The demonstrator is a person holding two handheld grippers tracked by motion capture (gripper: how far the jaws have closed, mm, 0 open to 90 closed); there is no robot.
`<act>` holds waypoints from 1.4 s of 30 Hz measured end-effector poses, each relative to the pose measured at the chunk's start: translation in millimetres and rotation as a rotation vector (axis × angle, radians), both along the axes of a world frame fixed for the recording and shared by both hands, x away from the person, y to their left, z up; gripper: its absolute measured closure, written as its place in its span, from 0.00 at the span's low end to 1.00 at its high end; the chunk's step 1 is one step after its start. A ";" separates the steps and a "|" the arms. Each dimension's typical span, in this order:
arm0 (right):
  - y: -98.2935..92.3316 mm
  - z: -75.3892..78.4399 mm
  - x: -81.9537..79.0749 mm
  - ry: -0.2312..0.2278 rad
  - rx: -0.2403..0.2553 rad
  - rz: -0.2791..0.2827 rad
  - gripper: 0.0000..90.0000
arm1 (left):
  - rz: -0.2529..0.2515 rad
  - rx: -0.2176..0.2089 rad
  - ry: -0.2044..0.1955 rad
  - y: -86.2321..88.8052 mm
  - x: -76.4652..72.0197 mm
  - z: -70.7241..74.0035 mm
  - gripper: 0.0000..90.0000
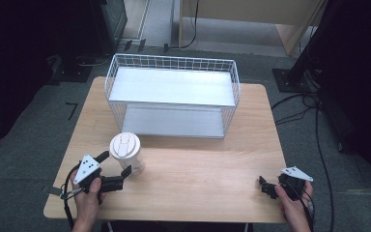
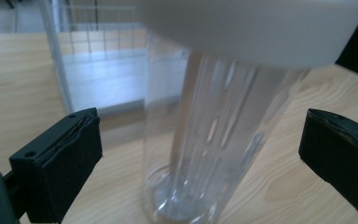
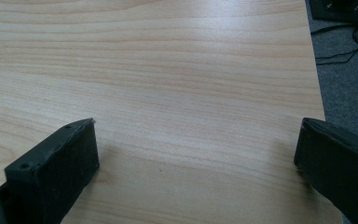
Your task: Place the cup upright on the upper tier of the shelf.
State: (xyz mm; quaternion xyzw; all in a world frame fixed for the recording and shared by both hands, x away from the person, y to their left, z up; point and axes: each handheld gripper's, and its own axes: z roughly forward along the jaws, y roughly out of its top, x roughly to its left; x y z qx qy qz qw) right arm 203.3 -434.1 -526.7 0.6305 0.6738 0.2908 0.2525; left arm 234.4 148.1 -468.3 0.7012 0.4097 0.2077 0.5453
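A clear plastic tumbler (image 1: 127, 153) with a white lid stands upright on the wooden table (image 1: 198, 179), left of centre. My left gripper (image 1: 117, 163) is open, its jaws on either side of the tumbler's lower body without touching it. In the left gripper view the tumbler (image 2: 214, 140) stands between the two wide-apart black pads (image 2: 65, 158). My right gripper (image 1: 265, 186) rests low near the table's front right, open, with bare wood between its pads (image 3: 60, 172).
A white wire two-shelf rack (image 1: 171, 96) stands at the back of the table, just behind the tumbler. Black cables (image 1: 314, 125) and stand bases lie on the grey floor to the right. The table's right edge (image 3: 314, 70) is near my right gripper.
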 end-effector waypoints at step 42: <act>-1.4 0.2 -0.5 -0.006 0.021 0.001 0.00 | 0.019 -0.005 -0.082 -48.5 25.8 21.3 0.17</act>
